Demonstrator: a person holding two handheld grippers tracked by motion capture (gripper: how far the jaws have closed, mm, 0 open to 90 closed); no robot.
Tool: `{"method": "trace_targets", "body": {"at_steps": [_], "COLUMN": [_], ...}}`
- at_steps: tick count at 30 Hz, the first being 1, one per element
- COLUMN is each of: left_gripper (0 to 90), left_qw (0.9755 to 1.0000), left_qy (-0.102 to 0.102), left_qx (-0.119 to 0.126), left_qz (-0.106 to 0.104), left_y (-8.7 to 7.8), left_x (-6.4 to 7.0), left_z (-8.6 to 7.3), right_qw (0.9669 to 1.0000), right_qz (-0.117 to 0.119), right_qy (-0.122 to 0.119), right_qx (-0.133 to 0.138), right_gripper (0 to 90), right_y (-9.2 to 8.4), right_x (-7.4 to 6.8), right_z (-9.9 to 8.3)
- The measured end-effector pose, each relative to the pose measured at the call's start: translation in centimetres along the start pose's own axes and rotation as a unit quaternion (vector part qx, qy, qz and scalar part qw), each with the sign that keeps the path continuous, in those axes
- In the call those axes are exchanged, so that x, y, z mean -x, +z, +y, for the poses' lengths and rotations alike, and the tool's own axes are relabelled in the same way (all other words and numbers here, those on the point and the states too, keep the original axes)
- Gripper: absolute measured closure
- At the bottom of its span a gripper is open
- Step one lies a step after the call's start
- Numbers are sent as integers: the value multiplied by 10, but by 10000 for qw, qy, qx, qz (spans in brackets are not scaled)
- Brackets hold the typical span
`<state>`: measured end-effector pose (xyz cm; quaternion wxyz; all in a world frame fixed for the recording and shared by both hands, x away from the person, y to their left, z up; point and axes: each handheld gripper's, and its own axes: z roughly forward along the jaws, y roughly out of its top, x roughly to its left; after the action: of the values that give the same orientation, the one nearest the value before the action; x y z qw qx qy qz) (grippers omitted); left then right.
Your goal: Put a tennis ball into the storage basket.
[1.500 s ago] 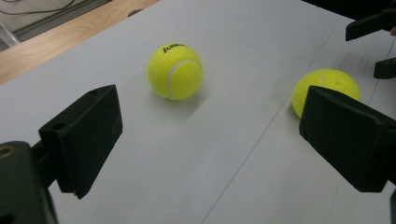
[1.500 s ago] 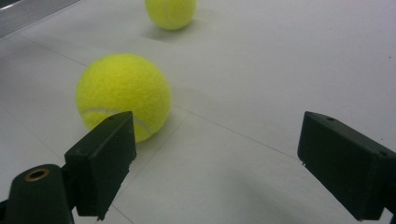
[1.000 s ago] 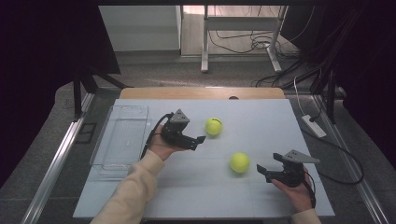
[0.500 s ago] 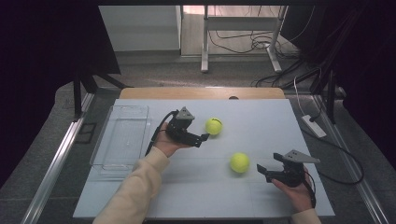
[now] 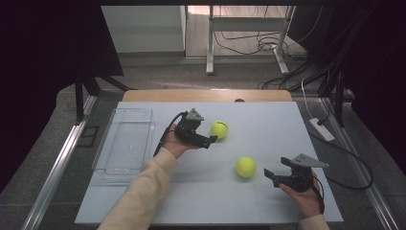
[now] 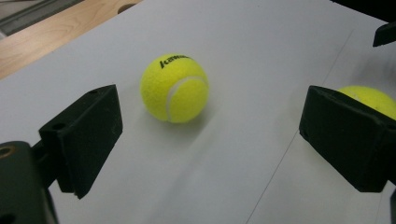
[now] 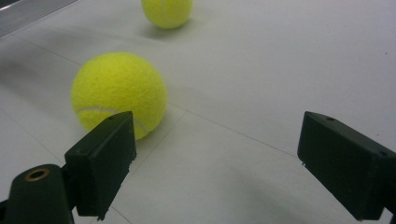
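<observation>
Tennis balls, two of them, bright yellow and fuzzy, lie on a pale grey table sheet (image 5: 268, 120) between a person's two hand-held black two-jaw grippers. The left gripper (image 5: 210, 139) is held low over the sheet with its jaws spread wide and nothing between them; its tips sit just beside the farther tennis ball (image 5: 219, 129), apart from it. From the left gripper view that ball (image 6: 174, 87), with dark lettering on top and a white seam facing the camera, rests on the sheet ahead of the open jaws, nearer the left one.

The right gripper (image 5: 269, 175) sits near the table's right front, its jaws also wide apart and empty, pointing toward the nearer tennis ball (image 5: 245, 166), which lies just beside the tips. In the right gripper view this ball (image 7: 119, 93) stands just past the left jaw, with the other ball farther back.

A clear rectangular plastic tray (image 5: 115, 165) rests at the sheet's left edge, well apart from both balls.
</observation>
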<state>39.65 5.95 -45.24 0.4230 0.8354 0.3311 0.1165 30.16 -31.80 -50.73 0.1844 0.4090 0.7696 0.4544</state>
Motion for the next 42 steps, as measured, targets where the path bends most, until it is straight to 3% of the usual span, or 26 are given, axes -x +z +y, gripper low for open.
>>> {"method": "trace_targets", "body": {"at_steps": [11,30,42], "left_gripper": [73,74,75], "left_qw": [9999,9999,9997], "left_qy": [-117,-123,-160], "left_qx": [-17,-54,-171], "left_qz": [-60,-100,-121], "left_y": [7,16,33], "left_x": [-5,-7,-11], "left_z": [3,6,12], "right_qw": [10000,10000,10000], "right_qz": [-3,-16,0], "right_qy": [-2,-19,19], "right_qx": [-4,-21,8], "right_gripper": [117,117,117], "right_y": [0,0,0], "right_x": [0,0,0], "right_z": [0,0,0]}}
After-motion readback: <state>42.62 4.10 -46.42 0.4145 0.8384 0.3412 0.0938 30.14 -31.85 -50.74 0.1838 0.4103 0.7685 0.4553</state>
